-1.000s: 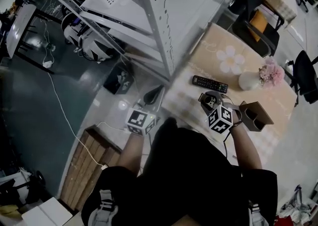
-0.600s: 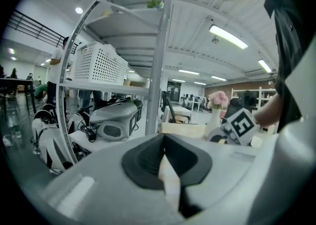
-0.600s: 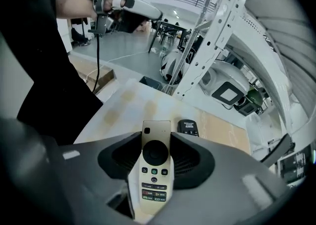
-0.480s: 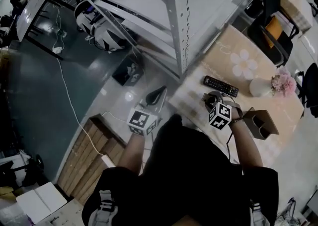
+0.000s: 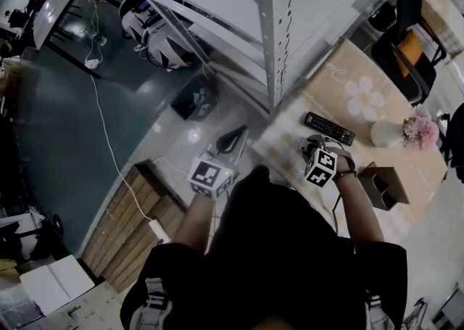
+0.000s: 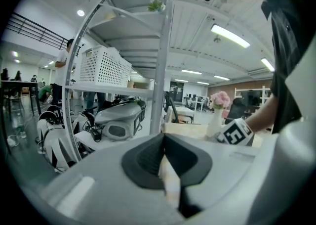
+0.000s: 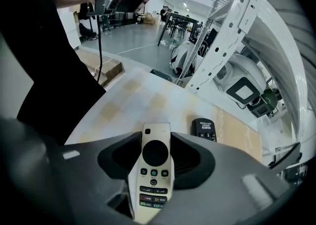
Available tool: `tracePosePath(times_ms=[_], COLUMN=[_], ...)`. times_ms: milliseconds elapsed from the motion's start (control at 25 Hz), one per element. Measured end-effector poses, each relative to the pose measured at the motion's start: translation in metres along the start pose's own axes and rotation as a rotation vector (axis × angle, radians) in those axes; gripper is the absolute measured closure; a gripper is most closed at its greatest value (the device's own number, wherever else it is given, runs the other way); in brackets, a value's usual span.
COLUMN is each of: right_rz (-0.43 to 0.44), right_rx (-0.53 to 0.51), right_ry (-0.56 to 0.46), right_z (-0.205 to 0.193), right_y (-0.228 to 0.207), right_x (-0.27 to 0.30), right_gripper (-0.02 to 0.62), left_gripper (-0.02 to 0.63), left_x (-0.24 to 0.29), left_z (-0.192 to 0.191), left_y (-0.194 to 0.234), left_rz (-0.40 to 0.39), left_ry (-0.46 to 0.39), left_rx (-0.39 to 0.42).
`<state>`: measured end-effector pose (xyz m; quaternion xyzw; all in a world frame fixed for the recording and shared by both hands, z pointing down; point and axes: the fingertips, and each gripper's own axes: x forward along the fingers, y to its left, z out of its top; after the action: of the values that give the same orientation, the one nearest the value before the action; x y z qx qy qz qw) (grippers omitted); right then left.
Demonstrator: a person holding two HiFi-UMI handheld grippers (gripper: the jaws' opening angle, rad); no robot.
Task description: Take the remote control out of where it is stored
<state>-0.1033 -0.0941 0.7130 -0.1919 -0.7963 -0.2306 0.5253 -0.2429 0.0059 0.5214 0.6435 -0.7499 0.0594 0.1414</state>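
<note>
A slim white remote control (image 7: 154,169) lies lengthwise between the dark pads of my right gripper (image 7: 156,142), which is shut on it, its button end toward the camera. In the head view that gripper (image 5: 313,149) hovers over the patterned table (image 5: 286,143), just in front of a black remote (image 5: 328,128), also seen as the black remote (image 7: 204,130) lying flat on the tabletop. A brown open box (image 5: 382,186) stands to the right of my hand. My left gripper (image 5: 230,140) hangs off the table's left edge, its jaws (image 6: 164,140) together with nothing in them.
A white vase of pink flowers (image 5: 406,133) stands at the table's far right. A tall white metal rack (image 5: 272,31) rises behind the table, with white helmets (image 5: 156,31) on its low shelf. Cardboard boxes (image 5: 123,227) and a cable lie on the floor at left. A chair (image 5: 413,24) stands beyond.
The head view has swung, so table and rack drifted right in the picture. The right gripper stays shut on the white remote near the black one; the left has barely moved.
</note>
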Motion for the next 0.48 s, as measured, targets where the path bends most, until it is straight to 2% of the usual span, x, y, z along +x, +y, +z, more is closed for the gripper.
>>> tracePosePath(times_ms=[200, 280, 400, 480], right_rz=[-0.013, -0.021, -0.045, -0.074], right_rx=[0.017, 0.037, 0.068, 0.096], right_ry=[-0.011, -0.032, -0.105, -0.161], right_z=[-0.001, 0.0, 0.007, 0.011], right_y=[-0.002, -0.002, -0.004, -0.007], right_x=[-0.003, -0.008, -0.024, -0.039], right_gripper=[0.405, 0.385, 0.39, 0.417], left_gripper=[0.604, 0.604, 0.604, 0.604], left_x=[0.0, 0.001, 0.003, 0.005], left_z=[0.005, 0.007, 0.013, 0.017], left_y=[-0.006, -0.01, -0.018, -0.025], left_rz=[-0.009, -0.016, -0.031, -0.042], left_ry=[-0.005, -0.008, -0.02, -0.031], left_rx=[0.007, 0.014, 0.026, 0.032])
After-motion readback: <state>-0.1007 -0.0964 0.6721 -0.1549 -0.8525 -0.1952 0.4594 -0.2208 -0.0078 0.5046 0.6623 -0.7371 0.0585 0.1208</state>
